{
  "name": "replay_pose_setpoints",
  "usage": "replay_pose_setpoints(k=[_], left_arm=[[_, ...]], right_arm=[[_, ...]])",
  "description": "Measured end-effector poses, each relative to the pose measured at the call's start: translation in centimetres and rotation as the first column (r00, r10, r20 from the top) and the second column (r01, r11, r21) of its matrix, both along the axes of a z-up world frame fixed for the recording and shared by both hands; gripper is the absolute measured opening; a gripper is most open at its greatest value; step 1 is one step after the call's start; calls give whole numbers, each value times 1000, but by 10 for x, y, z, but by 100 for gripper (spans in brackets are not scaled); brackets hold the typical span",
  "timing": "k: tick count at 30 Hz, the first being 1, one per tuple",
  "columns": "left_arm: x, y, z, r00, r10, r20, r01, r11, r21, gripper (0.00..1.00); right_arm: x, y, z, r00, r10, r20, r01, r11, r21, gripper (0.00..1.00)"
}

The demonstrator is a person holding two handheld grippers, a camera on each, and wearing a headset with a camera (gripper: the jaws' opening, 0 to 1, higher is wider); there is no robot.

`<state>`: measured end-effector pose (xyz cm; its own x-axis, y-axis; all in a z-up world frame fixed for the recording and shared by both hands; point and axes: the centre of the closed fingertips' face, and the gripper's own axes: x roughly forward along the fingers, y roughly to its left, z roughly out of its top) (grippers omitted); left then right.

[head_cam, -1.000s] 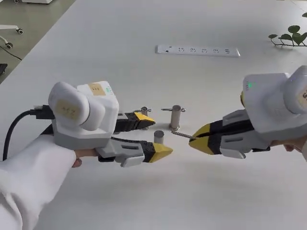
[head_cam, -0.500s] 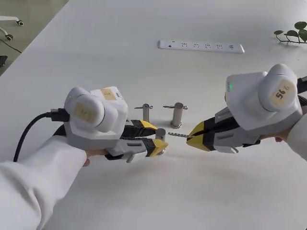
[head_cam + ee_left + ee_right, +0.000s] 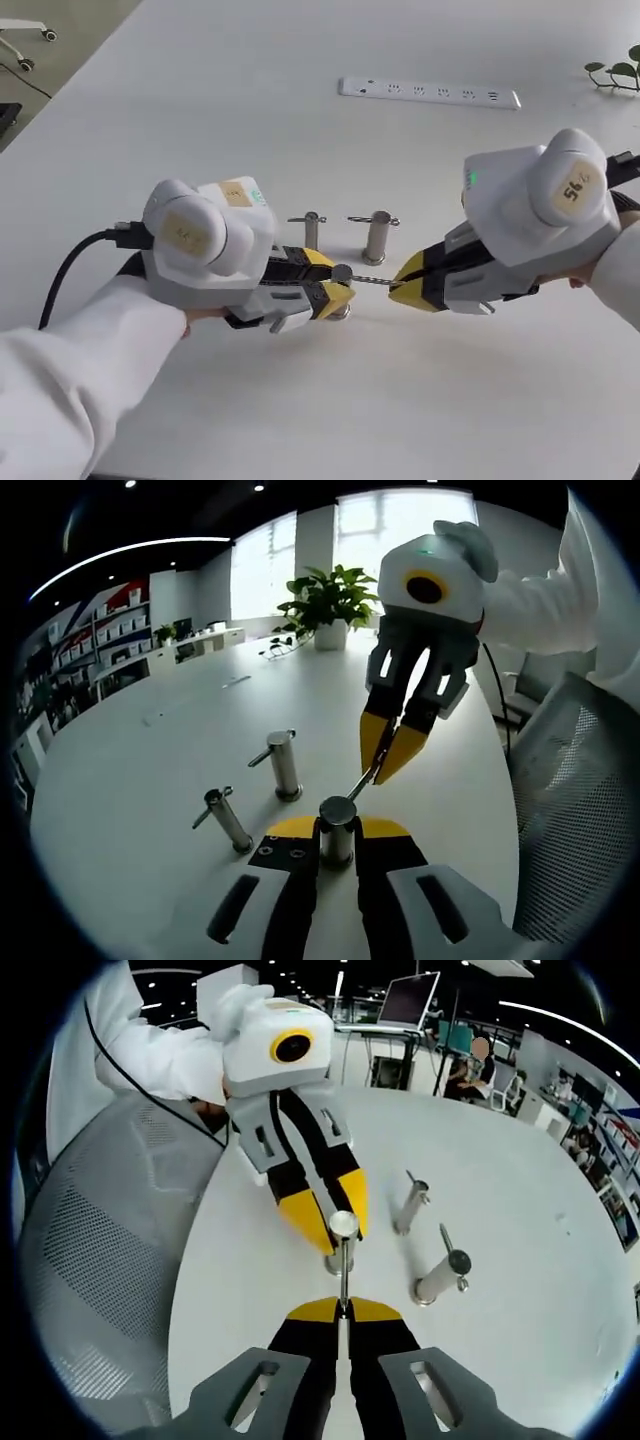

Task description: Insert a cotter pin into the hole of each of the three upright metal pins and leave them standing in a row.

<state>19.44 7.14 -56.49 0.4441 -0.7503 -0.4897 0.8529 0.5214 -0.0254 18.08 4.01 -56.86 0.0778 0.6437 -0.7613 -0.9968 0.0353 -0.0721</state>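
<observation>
Smooth white tabletop under you. Your left gripper clamps upright steel cylinder pin. Your right gripper pinches thin wire cotter pin, tip reaching cylinder's top. Just behind: thick pin, slim pin, both cross-pinned.

A white table carries a power strip; potted plant before bright windows.

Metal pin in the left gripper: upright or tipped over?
Upright: the metal pin stands on its base, left gripper shut around it.
</observation>
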Motion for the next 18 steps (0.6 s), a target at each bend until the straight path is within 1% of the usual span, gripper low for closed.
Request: replay_pose_setpoints(k=[1, 4, 9, 12, 13, 14, 15, 16, 18], left_arm=[[0, 0, 0, 1000, -1, -1, 1, 1000, 0, 11], [0, 1, -1, 1000, -2, -5, 2, 1000, 0, 11], [1, 2, -3, 1000, -6, -7, 6, 1000, 9, 11], [2, 2, -3, 1000, -6, -9, 6, 1000, 12, 11], [2, 2, -3, 1000, -8, -8, 8, 1000, 12, 11], [2, 1, -3, 1000, -9, -8, 9, 1000, 11, 11], [2, 2, -3, 1000, -10, -8, 10, 1000, 14, 11], [2, 2, -3, 1000, -11, -10, 12, 1000, 12, 11], [2, 2, -4, 1000, -17, -9, 17, 1000, 16, 11]], right_arm=[[0, 1, 0, 1000, 5, 1, -5, 1000, 0, 0], [3, 1, -2, 1000, 19, 9, -18, 1000, -21, 0], [7, 3, 0, 999, 32, 22, -32, 999, -27, 0], [8, 3, 0, 996, 73, 55, -71, 996, -45, 0], [8, 4, 0, 995, 79, 55, -76, 996, -42, 0], [5, 8, 2, 995, 88, 49, -87, 996, -21, 0], [4, 8, 3, 992, 109, 58, -108, 994, -32, 0], [6, 8, 2, 989, 122, 79, -118, 992, -42, 0], [6, 7, 1, 991, 118, 70, -116, 992, -40, 0]])
